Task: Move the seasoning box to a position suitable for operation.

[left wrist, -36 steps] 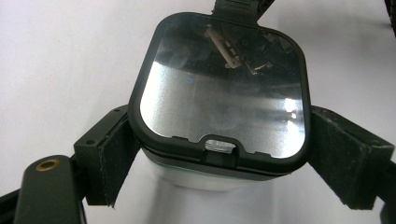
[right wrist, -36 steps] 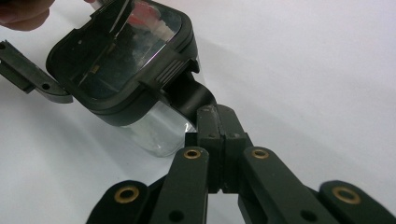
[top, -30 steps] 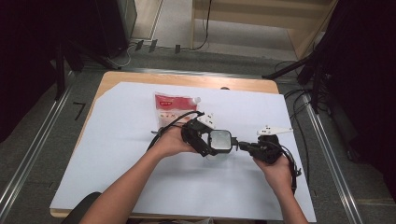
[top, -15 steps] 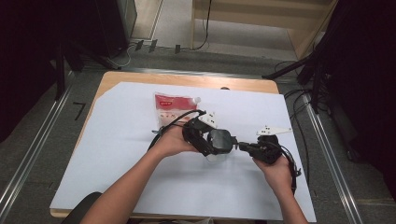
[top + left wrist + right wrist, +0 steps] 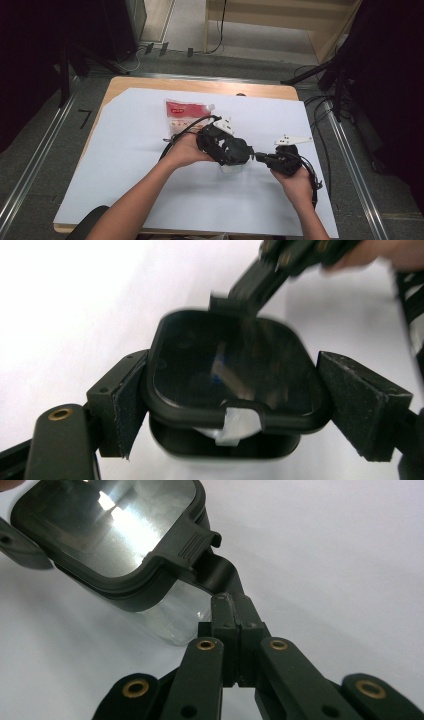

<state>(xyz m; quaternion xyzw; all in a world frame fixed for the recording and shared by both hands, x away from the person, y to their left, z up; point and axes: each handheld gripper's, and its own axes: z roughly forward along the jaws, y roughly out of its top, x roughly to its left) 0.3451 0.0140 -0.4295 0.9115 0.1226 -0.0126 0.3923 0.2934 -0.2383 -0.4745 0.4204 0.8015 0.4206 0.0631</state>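
In the high view, your left gripper (image 5: 239, 151) and right gripper (image 5: 260, 157) meet just below the middle of the frame, over one clear container (image 5: 231, 167) with a dark lid (image 5: 235, 149) on the white table cover (image 5: 125, 150). One red-and-white pouch (image 5: 184, 114) lies above and to the left, its spout toward the upper right; its printing is too small to read. The lid tilts rather than lying flat.

In the left gripper view, you see the one lid (image 5: 232, 372), a rounded square, sitting centre frame between your two black jaws; the left pad (image 5: 125, 405) touches its edge, while the right pad (image 5: 360, 407) stands slightly clear, so the jaws are open about the lid's width. A white tab (image 5: 239, 424) shows at its lower edge. No writing is legible.

In the right gripper view, your gripper (image 5: 235, 605) has its jaws closed together on the black latch tab (image 5: 217, 577) of the lid (image 5: 107, 527), which lies at upper left, tilted, above the clear container (image 5: 180, 615). The tab points toward the lower right.
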